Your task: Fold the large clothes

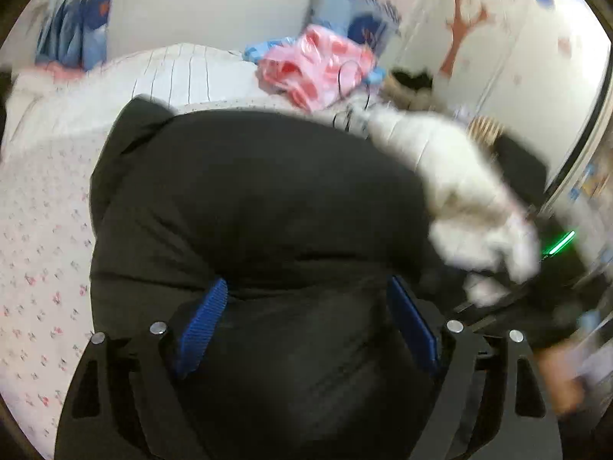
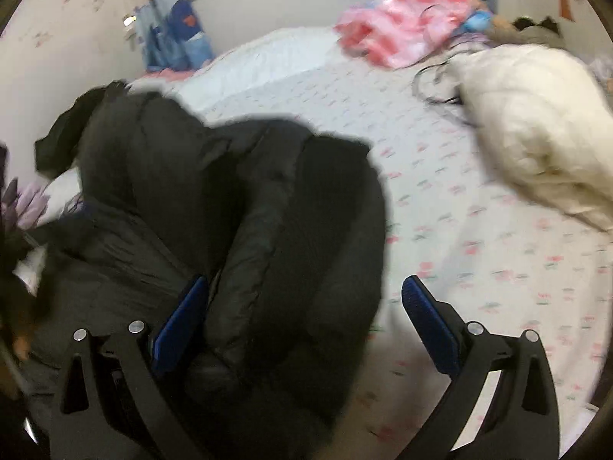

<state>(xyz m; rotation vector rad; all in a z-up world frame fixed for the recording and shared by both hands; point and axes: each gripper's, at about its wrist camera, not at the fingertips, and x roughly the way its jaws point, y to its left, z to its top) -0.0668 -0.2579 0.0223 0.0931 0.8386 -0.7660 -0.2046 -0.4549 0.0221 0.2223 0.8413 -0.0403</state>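
Observation:
A large black padded jacket [image 1: 253, 199] lies on the bed with the floral sheet [image 1: 38, 230]. In the left wrist view it fills the middle. My left gripper [image 1: 306, 306] has its blue pads wide apart, and jacket cloth lies between them. In the right wrist view the jacket [image 2: 230, 199] is bunched at the left. My right gripper [image 2: 302, 314] is open, its left pad [image 2: 180, 318] against the jacket and its right pad [image 2: 429, 318] over the bare sheet [image 2: 479, 249].
A white puffy garment [image 2: 536, 130] lies on the bed at the right. A pink and red garment [image 2: 402, 27] and a dark cable lie at the far end. Blue fabric hangs by the wall [image 2: 176, 34]. A white wardrobe [image 1: 517, 57] stands at the right.

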